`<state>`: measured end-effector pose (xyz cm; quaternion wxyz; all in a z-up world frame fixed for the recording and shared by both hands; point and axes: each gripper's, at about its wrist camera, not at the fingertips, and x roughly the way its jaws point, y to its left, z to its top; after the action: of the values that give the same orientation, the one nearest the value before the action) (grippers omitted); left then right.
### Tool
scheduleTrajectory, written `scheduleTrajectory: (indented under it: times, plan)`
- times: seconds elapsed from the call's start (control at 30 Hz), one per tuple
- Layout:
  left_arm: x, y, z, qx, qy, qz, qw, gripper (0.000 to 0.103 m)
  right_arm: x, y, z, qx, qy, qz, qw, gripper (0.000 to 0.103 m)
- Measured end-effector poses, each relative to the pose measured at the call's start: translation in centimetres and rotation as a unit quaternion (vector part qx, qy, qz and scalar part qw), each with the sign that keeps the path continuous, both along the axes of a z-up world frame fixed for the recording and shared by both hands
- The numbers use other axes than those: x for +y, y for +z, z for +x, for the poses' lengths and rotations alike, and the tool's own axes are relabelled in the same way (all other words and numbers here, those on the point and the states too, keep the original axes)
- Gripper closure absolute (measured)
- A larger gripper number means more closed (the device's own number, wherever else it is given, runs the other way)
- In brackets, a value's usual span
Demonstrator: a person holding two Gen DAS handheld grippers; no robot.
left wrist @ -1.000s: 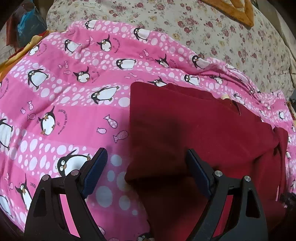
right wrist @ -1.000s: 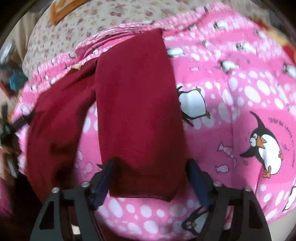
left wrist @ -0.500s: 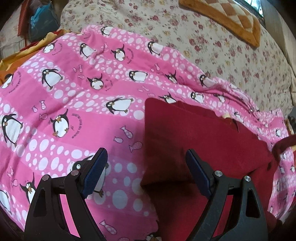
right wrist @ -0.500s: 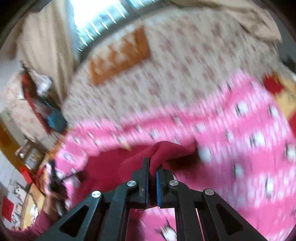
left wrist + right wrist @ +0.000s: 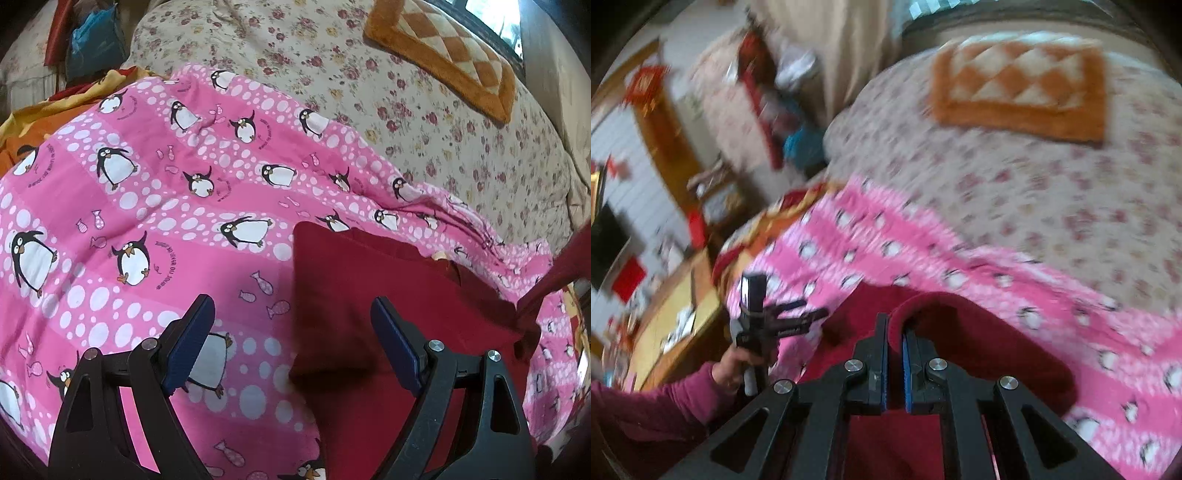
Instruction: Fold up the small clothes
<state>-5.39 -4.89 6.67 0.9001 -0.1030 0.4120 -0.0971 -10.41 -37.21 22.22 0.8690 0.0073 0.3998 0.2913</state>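
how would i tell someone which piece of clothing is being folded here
Start at the bed's beige floral sheet, then the pink penguin-print quilt spread over it. The garment is the plain dark red fleece piece lying on that quilt, one edge pinched in the right hand-held gripper; it is the only unpatterned fabric there.

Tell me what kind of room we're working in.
Most likely a home bedroom: the dark red garment lies on a pink penguin-print quilt spread over a bed with a floral sheet and an orange checked cushion.
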Motion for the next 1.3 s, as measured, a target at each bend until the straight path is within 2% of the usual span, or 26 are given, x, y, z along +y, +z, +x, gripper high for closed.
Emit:
scheduleTrajectory:
  times: [0.23,0.37,0.43,0.47,0.53,0.57,0.63,0.7,0.83,0.9,0.97,1.03,1.1,1.23,1.27,1.3]
  plan:
    - [1.0,-0.1,0.4,0.004,-0.002,-0.028,0.9996,0.017,9.7,-8.7,7.7,0.103,0.085,-0.037,0.990,0.098]
    - [1.2,-0.1,0.9,0.006,-0.010,-0.056,0.9984,0.017,13.0,-14.2,11.7,0.163,0.099,-0.042,0.981,0.098]
    - [1.2,-0.2,1.2,0.012,-0.012,-0.061,0.9980,0.017,13.6,-16.8,13.9,0.190,0.076,-0.035,0.978,0.095]
    - [1.1,-0.3,1.4,0.015,-0.013,-0.063,0.9978,0.017,13.7,-17.8,15.0,0.200,0.060,-0.024,0.978,0.090]
    - [1.1,-0.5,1.7,0.023,-0.014,-0.071,0.9971,0.017,12.7,-19.1,16.7,0.219,0.024,0.026,0.975,0.062]
    - [1.0,-0.5,1.9,0.027,-0.015,-0.076,0.9966,0.017,11.9,-19.4,17.1,0.229,0.004,0.056,0.972,0.044]
    - [0.6,-0.7,2.2,0.031,-0.018,-0.081,0.9961,0.017,10.0,-19.1,17.0,0.242,-0.020,0.115,0.963,0.041]
    - [0.0,-0.8,2.5,0.033,-0.018,-0.076,0.9964,0.017,8.2,-17.6,15.8,0.224,-0.029,0.128,0.966,0.041]
    - [-2.0,-1.5,3.2,0.044,-0.031,-0.068,0.9962,0.016,2.2,-13.6,10.8,0.159,-0.055,0.116,0.979,0.041]
    - [-2.9,-2.2,3.7,0.054,-0.035,-0.066,0.9957,0.017,-1.2,-11.8,7.4,0.116,-0.081,0.081,0.987,0.041]
    - [-3.8,-2.7,4.2,0.059,-0.038,-0.060,0.9957,0.017,-4.7,-10.9,4.1,0.070,-0.115,0.025,0.991,0.041]
    - [-4.5,-2.9,4.3,0.058,-0.040,-0.050,0.9962,0.017,-7.6,-11.1,0.8,0.048,-0.144,-0.020,0.988,0.041]
    - [-5.2,-3.0,4.2,0.052,-0.045,-0.035,0.9970,0.017,-9.2,-12.7,-1.7,0.059,-0.158,-0.040,0.985,0.047]
    - [-6.0,-3.3,4.1,0.045,-0.049,-0.014,0.9977,0.017,-9.2,-16.1,-2.9,0.073,-0.155,-0.076,0.982,0.057]
    - [-6.1,-3.3,4.0,0.044,-0.051,-0.011,0.9977,0.017,-9.0,-16.9,-2.7,0.069,-0.161,-0.091,0.980,0.065]
    - [-6.1,-3.3,3.9,0.043,-0.051,-0.008,0.9977,0.017,-8.9,-17.5,-2.3,0.051,-0.172,-0.112,0.977,0.082]
